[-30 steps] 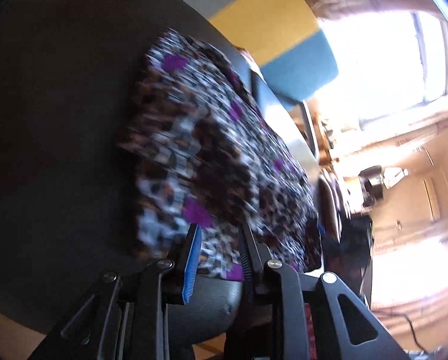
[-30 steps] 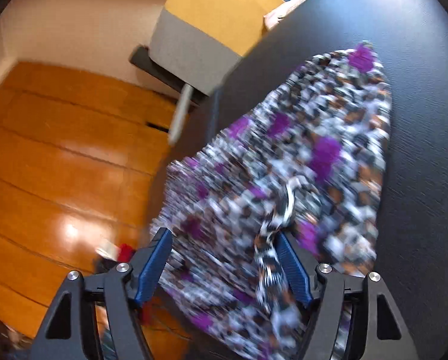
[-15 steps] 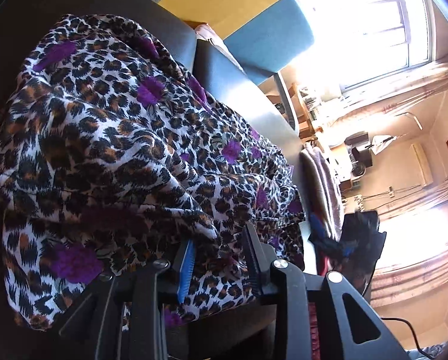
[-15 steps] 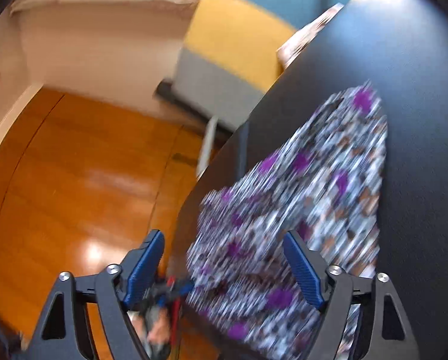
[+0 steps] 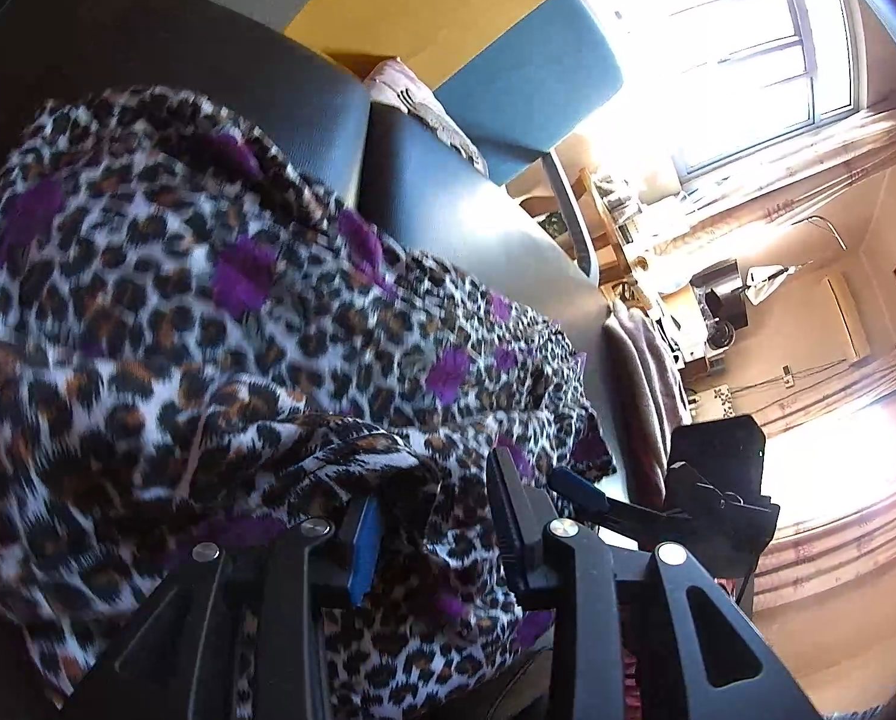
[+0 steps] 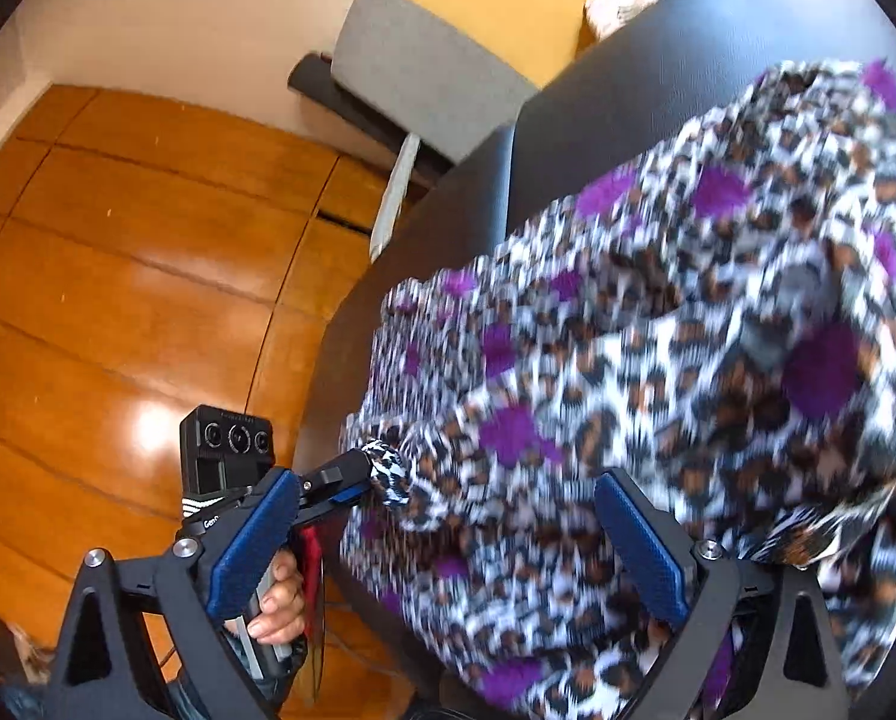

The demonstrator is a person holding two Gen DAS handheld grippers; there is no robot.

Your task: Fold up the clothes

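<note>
We see the leopard-print garment (image 5: 219,360) — white, brown and black with purple blotches — heaped in loose folds on the dark table (image 5: 147,48). Our left gripper (image 5: 432,531) has its fingers drawn close on a bunched fold of the cloth at the garment's near edge; from the right wrist view the same left gripper (image 6: 360,483) shows pinching a twisted corner of fabric, with the hand (image 6: 279,600) wrapped round its handle. Our right gripper (image 6: 448,540) stands spread wide — its blue fingers (image 6: 643,546) sit well apart over the cloth, clasping nothing. Beyond the table edge lie a wooden floor (image 6: 117,276) and a grey, yellow and blue chair (image 5: 448,18).
</note>
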